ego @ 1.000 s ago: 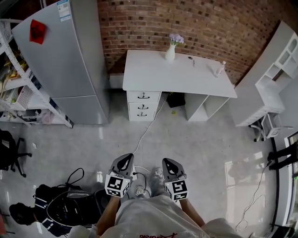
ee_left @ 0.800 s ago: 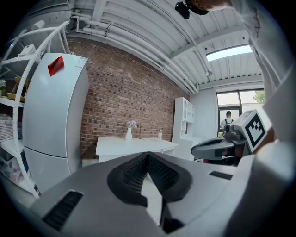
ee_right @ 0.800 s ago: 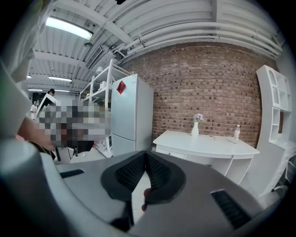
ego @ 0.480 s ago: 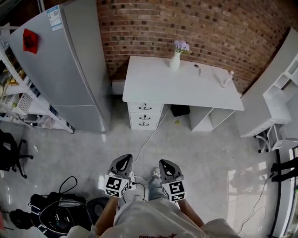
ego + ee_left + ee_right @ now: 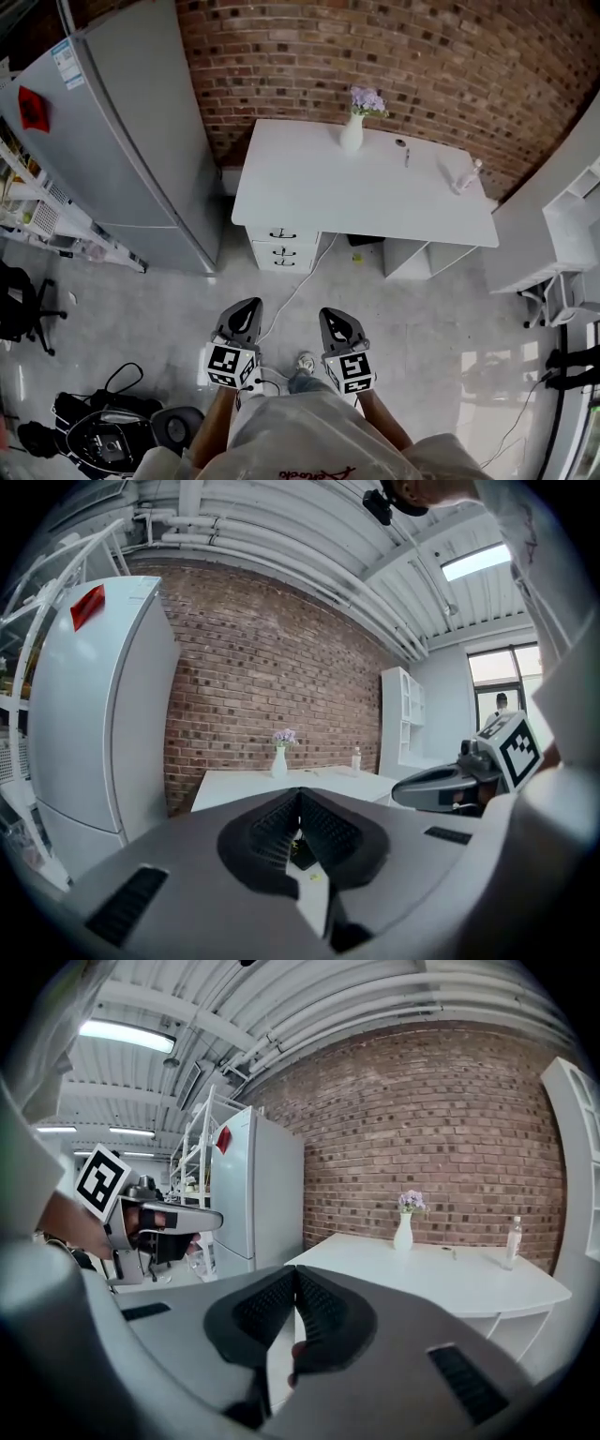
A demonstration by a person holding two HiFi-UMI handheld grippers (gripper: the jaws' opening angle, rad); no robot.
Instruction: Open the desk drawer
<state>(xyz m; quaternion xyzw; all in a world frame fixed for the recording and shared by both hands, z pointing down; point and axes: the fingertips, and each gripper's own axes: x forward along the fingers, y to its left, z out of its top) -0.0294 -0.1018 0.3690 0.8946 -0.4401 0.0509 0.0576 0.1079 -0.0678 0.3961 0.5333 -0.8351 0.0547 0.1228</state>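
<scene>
The white desk (image 5: 366,187) stands against the brick wall, with a stack of three shut drawers (image 5: 281,247) under its left end. My left gripper (image 5: 246,309) and right gripper (image 5: 334,317) are held side by side over the floor, well short of the drawers and pointing at the desk. Both are shut with nothing between the pads. In the left gripper view the desk (image 5: 281,782) lies ahead beyond the closed jaws (image 5: 300,795), and the right gripper (image 5: 450,785) shows at the right. The right gripper view has the desk (image 5: 431,1274) past its closed jaws (image 5: 294,1271).
A grey fridge (image 5: 131,141) stands left of the desk, metal shelving (image 5: 37,216) further left. On the desk are a vase of flowers (image 5: 352,131) and a small bottle (image 5: 466,175). A white cable (image 5: 300,281) runs across the floor. White shelves (image 5: 572,225) stand right; bags (image 5: 103,431) lie lower left.
The person has walked toward the desk, which now looks larger and nearer. Both grippers have come forward with the person and stayed shut.
</scene>
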